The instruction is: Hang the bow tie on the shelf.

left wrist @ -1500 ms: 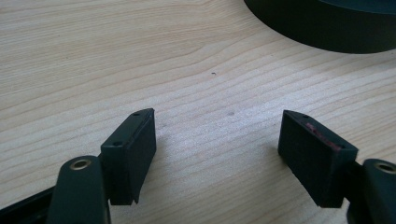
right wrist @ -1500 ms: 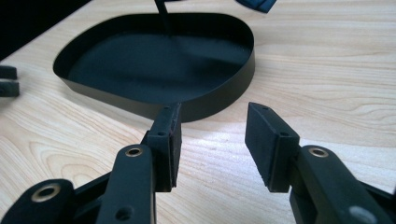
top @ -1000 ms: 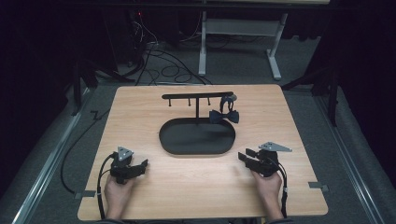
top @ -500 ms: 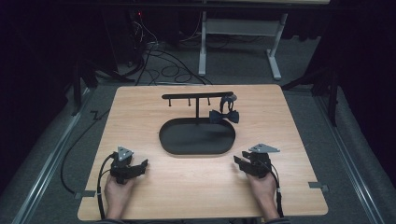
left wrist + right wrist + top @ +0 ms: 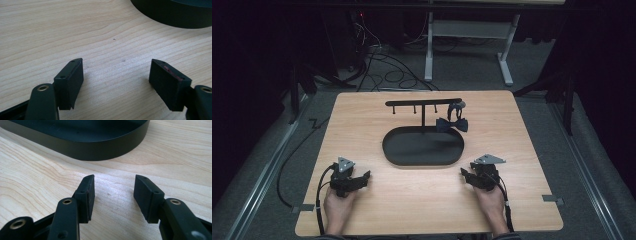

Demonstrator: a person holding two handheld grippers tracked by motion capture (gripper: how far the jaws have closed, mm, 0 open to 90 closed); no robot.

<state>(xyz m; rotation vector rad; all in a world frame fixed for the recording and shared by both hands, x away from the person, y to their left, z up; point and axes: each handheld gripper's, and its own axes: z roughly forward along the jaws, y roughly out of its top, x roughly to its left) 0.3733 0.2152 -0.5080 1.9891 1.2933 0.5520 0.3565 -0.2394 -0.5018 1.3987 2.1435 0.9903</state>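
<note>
A black oval tray (image 5: 422, 162) stands mid-table, and from it rises a black T-shaped rack (image 5: 422, 102). A dark bow tie (image 5: 452, 124) hangs from the rack's right end. My left gripper (image 5: 364, 176) rests on the wood near the front left, open and empty (image 5: 116, 67), with the tray's wall (image 5: 175, 15) ahead to its right. My right gripper (image 5: 464, 175) lies at the front right, just short of the tray's rim (image 5: 87, 147). Its jaws (image 5: 113, 182) stand apart, have just been opening, and have only bare wood between them.
The light wooden table (image 5: 522, 130) is bordered by dark floor. Cables (image 5: 377, 55) and a white stand's legs (image 5: 507, 60) lie beyond the far edge. A cable trails from each gripper toward the front edge.
My right hand has shifted slightly left, toward the tray's front right corner. The left hand has not moved.
</note>
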